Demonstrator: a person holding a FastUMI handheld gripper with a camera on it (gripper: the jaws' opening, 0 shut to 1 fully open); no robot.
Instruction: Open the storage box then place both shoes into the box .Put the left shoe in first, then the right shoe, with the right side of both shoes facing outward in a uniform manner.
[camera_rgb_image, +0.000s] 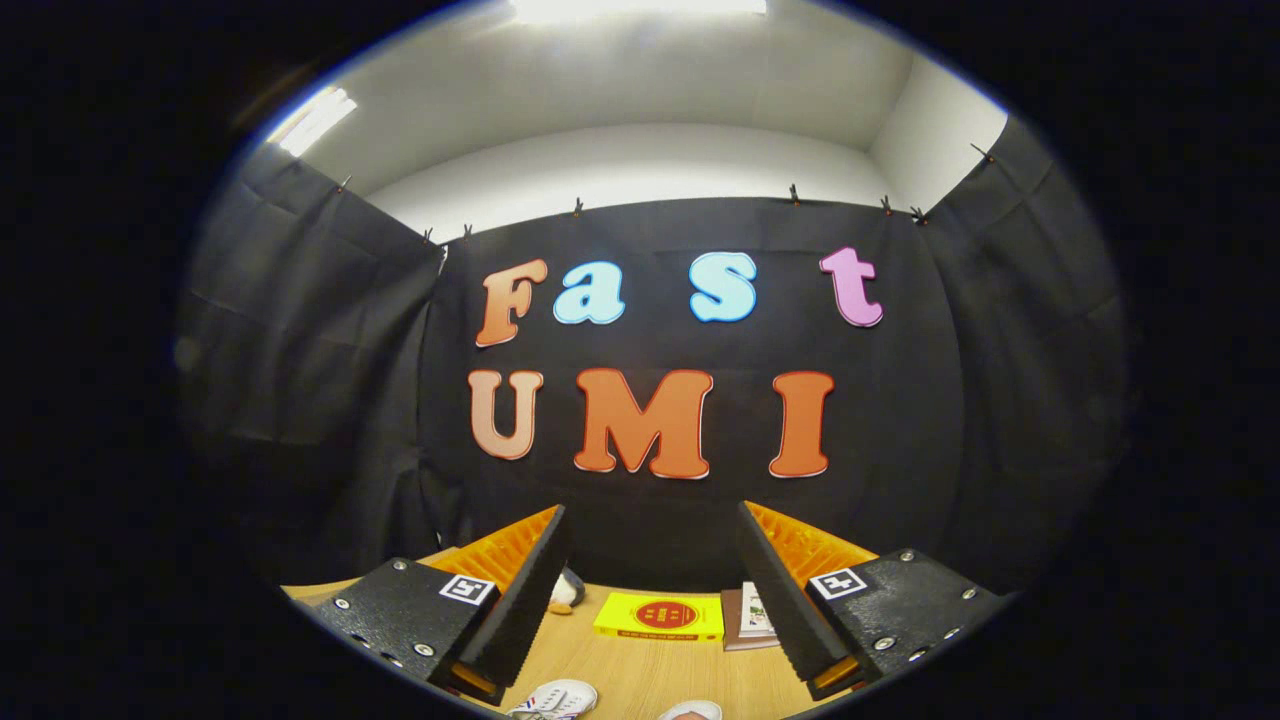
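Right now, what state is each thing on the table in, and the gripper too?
Gripper: open, fingers apart, holding nothing, raised above the table.
Left shoe: on the table, just below the fingers, untouched.
Right shoe: on the table, beside it, mostly cut off.
Yellow book: lying flat, closed.

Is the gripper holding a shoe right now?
No, the gripper is open with nothing between its fingers; the white shoe lies on the table below.
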